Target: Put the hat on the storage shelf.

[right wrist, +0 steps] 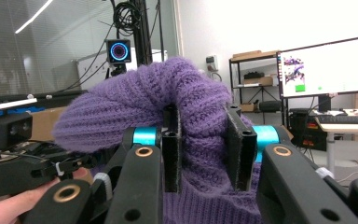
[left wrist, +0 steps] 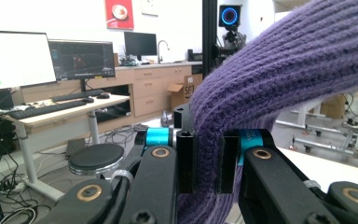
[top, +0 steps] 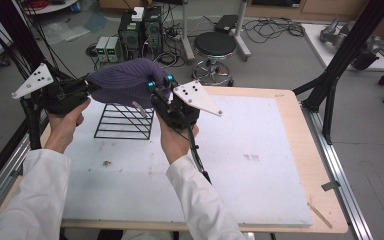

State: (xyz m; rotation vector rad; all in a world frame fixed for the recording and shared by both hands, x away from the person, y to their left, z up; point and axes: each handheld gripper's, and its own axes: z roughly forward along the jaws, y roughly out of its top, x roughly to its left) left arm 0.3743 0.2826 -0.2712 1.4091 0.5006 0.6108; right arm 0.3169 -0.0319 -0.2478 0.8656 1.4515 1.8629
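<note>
High view: we hold the purple hat point(top: 125, 80) stretched between both claws, left claw point(top: 87, 85) and right claw point(top: 160, 86) each clamped on its knit. We should keep it taut and level above the wire rack point(top: 125, 121) on the counter point(top: 260, 165).

Obstacle: black wire rack point(top: 125, 121) stands on the table just under your purple knit hat point(top: 125, 80) | Blocked: the hat spans the gap between both grippers | Free: the white table top point(top: 260, 160) right of your right gripper point(top: 160, 81) lies bare

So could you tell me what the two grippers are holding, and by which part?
Both hold the purple beanie above the wire rack: the left gripper and right gripper are each shut on a fold of knit at opposite sides.
</note>
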